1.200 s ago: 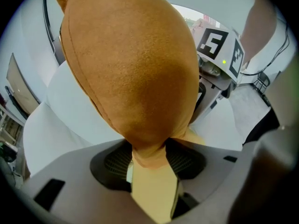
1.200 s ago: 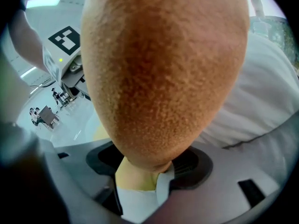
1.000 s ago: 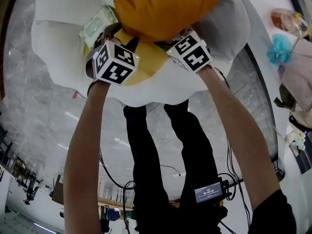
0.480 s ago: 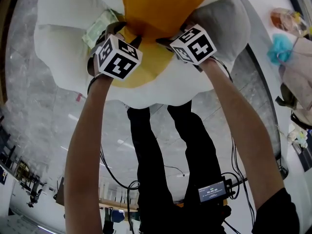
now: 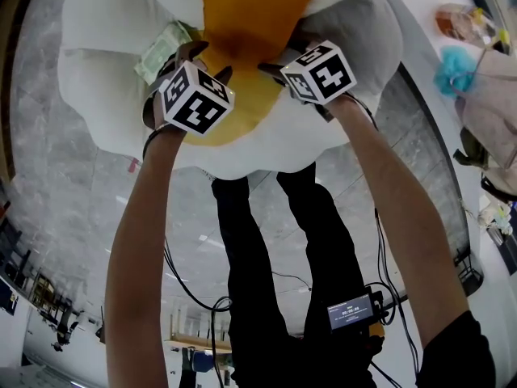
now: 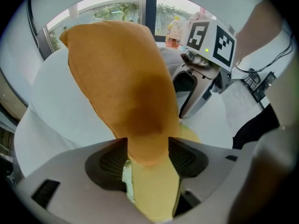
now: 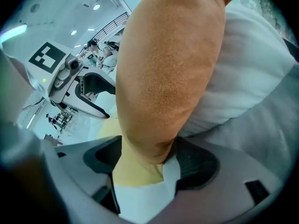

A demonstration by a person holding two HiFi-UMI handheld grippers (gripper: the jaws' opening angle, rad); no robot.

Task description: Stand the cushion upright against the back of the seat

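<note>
An orange cushion [image 5: 258, 6] stands on its lower edge on the yellow middle [image 5: 242, 111] of a white petal-shaped seat [image 5: 105, 79], its face toward the seat's back. My left gripper [image 5: 206, 55] and right gripper [image 5: 279, 55] are at its two lower corners. In the left gripper view the cushion [image 6: 126, 78] narrows between the pads of the left gripper [image 6: 147, 157], which still pinch its corner. In the right gripper view the cushion's corner [image 7: 163, 69] lies between the wide-spread pads of the right gripper [image 7: 147, 160]. Both sets of jaws have just been opening.
A pale green pack [image 5: 161, 47] lies on the seat left of the cushion. A white padded back [image 7: 243, 69] rises behind the cushion. The person's legs [image 5: 266, 257] stand just before the seat on a marble floor with cables [image 5: 182, 285]. A teal object [image 5: 456, 67] sits far right.
The cushion has swung from a forward lean, its broad face toward me, to standing steeper against the back. Both grippers shifted slightly with its lower corners.
</note>
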